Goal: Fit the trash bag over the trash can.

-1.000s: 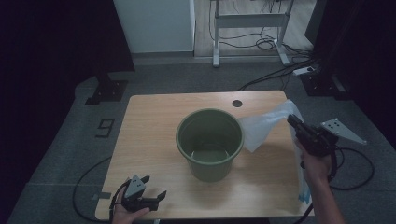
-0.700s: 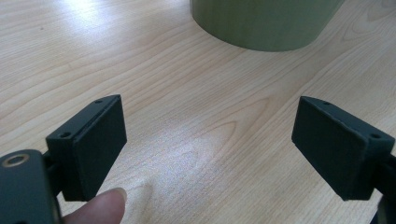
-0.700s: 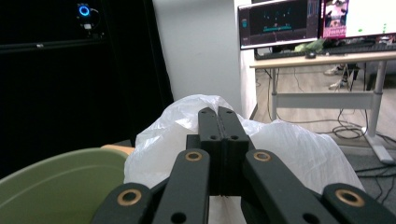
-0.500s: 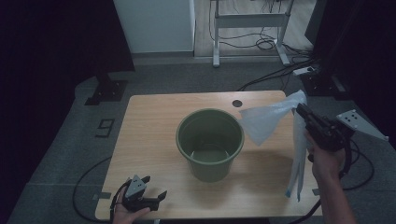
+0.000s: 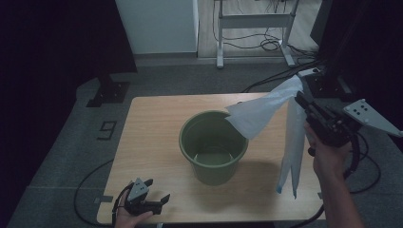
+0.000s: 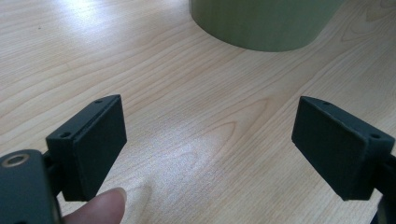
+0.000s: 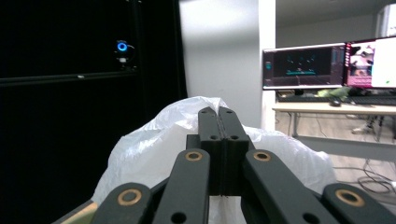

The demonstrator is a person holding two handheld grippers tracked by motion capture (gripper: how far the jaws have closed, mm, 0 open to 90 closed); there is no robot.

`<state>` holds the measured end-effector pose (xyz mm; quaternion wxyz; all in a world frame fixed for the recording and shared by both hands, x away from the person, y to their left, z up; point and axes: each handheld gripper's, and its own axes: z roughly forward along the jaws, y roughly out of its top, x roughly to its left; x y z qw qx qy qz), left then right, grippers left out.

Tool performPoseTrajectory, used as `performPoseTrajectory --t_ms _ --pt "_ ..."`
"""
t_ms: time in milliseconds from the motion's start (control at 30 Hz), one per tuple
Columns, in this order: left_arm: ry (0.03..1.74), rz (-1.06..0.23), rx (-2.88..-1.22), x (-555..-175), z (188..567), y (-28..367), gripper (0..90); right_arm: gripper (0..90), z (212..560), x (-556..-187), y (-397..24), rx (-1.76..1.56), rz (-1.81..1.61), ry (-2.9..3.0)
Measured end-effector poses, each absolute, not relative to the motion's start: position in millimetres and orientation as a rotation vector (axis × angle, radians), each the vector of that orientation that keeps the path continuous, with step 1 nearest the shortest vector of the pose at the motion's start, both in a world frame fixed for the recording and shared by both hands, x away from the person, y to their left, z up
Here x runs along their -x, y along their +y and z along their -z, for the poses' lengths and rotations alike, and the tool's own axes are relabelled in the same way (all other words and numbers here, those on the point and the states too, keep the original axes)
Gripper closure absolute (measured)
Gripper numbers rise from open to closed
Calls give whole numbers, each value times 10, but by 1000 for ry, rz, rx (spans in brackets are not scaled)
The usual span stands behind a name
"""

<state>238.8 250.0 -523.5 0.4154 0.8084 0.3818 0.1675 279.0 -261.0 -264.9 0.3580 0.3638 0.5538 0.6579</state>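
Note:
A green bucket (image 5: pixel 214 147) stands upright in the middle of the wooden table (image 5: pixel 152 142). Its lower wall shows as the bucket (image 6: pixel 261 23) at the top of the left gripper view. My right gripper (image 5: pixel 300 99) is raised at the table's right side, shut on a thin white plastic bag (image 5: pixel 266 114). One part of the bag drapes over the bucket's right rim, another hangs down toward the table. In the right gripper view the pressed-together jaws of my right gripper (image 7: pixel 218 112) pinch the bag (image 7: pixel 154 149). My left gripper (image 5: pixel 159 199) rests open at the front left edge, left gripper (image 6: pixel 210 144) with nothing between its jaws.
A white cabinet (image 5: pixel 157 23) and a metal desk frame (image 5: pixel 252 23) stand beyond the table, with cables on the floor. Monitors (image 7: pixel 327 65) on a desk show in the right gripper view. Bare wood lies to the left of the bucket.
My right gripper has risen with the bag, which now hangs longer and drapes onto the bucket's rim. The left gripper has stayed put.

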Motion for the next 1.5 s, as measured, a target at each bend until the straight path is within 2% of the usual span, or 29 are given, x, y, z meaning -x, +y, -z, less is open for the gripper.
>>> performPoseTrajectory --t_ms 667,1500 --pt "958 -420 -2028 -2394 5229 2501 99 889 2477 -2744 -2276 -843 -1737 1466" --pt "959 -422 -2034 -2393 5233 2509 99 889 3330 -2926 -1820 -901 -1714 1707"
